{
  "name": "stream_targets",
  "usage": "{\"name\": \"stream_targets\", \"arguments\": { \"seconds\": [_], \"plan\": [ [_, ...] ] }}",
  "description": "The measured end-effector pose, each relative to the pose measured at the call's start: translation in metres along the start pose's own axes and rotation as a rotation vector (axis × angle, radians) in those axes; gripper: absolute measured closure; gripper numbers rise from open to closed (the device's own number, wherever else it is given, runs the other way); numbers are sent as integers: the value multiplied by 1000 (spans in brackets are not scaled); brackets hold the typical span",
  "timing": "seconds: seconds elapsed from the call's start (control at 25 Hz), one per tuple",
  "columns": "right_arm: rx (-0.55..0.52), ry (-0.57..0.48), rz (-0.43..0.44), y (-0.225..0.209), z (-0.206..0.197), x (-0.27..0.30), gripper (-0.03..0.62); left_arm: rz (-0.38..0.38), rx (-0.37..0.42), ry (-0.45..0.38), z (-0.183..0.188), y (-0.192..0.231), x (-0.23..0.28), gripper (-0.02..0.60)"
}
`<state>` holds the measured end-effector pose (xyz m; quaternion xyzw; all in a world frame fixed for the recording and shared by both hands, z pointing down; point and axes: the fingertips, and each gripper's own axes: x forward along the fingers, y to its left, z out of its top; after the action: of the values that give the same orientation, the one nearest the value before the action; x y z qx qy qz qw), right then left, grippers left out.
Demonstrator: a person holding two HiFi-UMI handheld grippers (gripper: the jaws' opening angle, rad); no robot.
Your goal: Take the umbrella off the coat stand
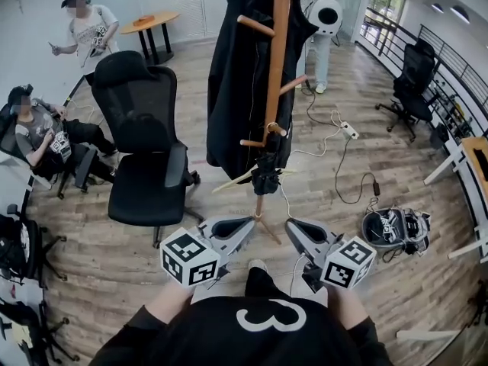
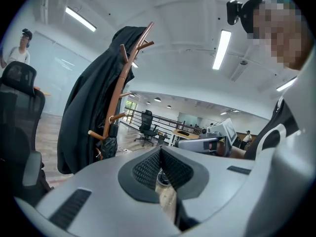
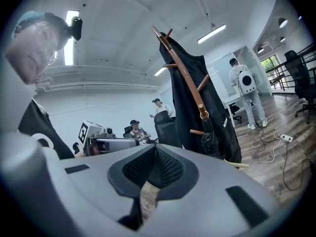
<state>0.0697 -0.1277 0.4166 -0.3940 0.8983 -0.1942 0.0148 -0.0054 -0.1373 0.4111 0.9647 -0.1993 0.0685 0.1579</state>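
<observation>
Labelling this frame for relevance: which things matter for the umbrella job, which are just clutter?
Job: umbrella, coat stand, left gripper, right gripper (both shut, empty).
Lying about: black coat, office chair, power strip, grey bag.

Open-plan office with a pale wood-plank floor (image 1: 99, 273) and white walls (image 1: 30, 14). A black mesh office chair (image 1: 145, 166) stands left of centre, with a small round orange table (image 1: 149, 21) behind it near the wall. A second black chair (image 1: 412, 82) sits beside a metal railing (image 1: 457, 67) at right. Daylight comes through a far window (image 1: 385, 6), and strip lights (image 2: 221, 48) cross the ceiling. A white power strip (image 1: 349, 130) and its cables lie on the floor.
</observation>
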Motion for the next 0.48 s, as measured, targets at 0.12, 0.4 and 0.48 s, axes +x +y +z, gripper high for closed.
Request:
{"name": "stream_targets", "arguments": {
  "seconds": [0.12, 0.4, 0.48],
  "plan": [
    [-13, -5, 25, -8, 12, 14, 568, 17, 6, -7, 11, 13, 5, 566],
    [-12, 0, 58, -38, 31, 43, 568, 50, -9, -18, 33, 48, 25, 566],
    [-14, -3, 63, -47, 37, 49, 568, 54, -10, -17, 37, 56, 32, 566]
  ]
}}
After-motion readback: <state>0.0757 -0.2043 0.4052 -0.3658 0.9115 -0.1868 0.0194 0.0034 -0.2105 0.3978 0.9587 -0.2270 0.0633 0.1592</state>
